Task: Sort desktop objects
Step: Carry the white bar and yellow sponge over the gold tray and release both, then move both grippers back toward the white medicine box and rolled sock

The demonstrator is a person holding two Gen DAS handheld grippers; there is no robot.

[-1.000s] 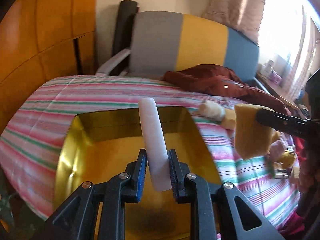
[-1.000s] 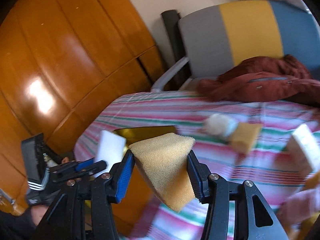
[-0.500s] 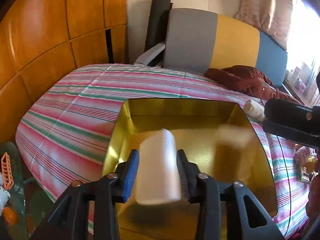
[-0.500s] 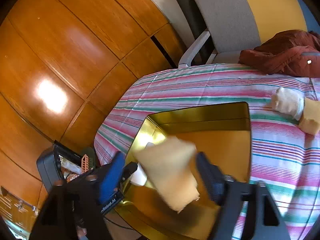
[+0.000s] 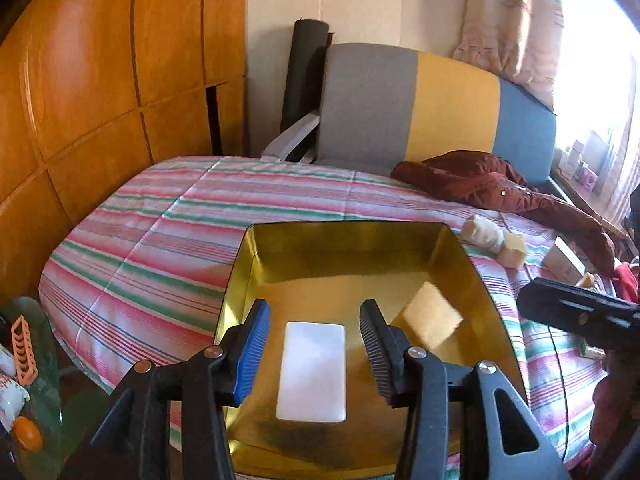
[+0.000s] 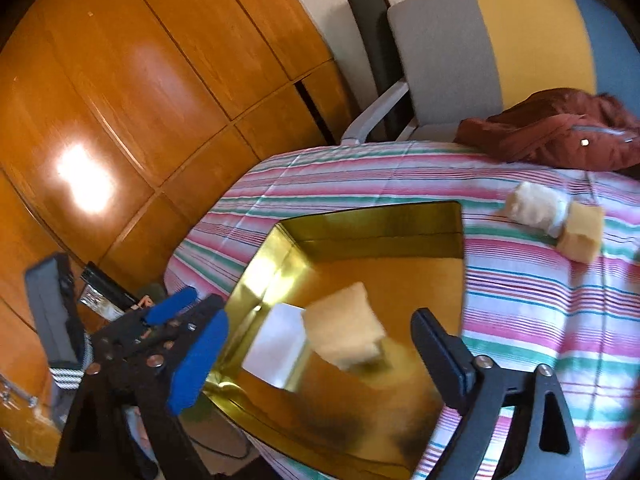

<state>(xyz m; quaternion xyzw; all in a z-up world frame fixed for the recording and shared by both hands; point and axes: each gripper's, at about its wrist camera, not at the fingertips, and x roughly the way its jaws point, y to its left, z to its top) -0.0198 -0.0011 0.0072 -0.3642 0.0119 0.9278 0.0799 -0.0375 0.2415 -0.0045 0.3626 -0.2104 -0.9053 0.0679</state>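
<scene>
A gold metal tray (image 5: pixel 348 236) sits on the striped table; it also shows in the right wrist view (image 6: pixel 376 220). A white foam block (image 5: pixel 312 372) lies flat on the tray floor, below my open left gripper (image 5: pixel 314 356). A yellow sponge (image 5: pixel 430 316) lies in the tray to its right. In the right wrist view the yellow sponge (image 6: pixel 344 336) and the white block (image 6: pixel 276 344) sit side by side under my open right gripper (image 6: pixel 320 356). Both grippers are empty.
A wrapped white roll (image 5: pixel 482 234) with a yellow piece (image 5: pixel 514 250) lies on the striped cloth right of the tray. A red jacket (image 5: pixel 500 188) and a chair (image 5: pixel 420 108) are behind. A wooden wall is at the left.
My left gripper opened and the white block dropped flat into the tray. My right gripper opened and the yellow sponge fell into the tray beside it.
</scene>
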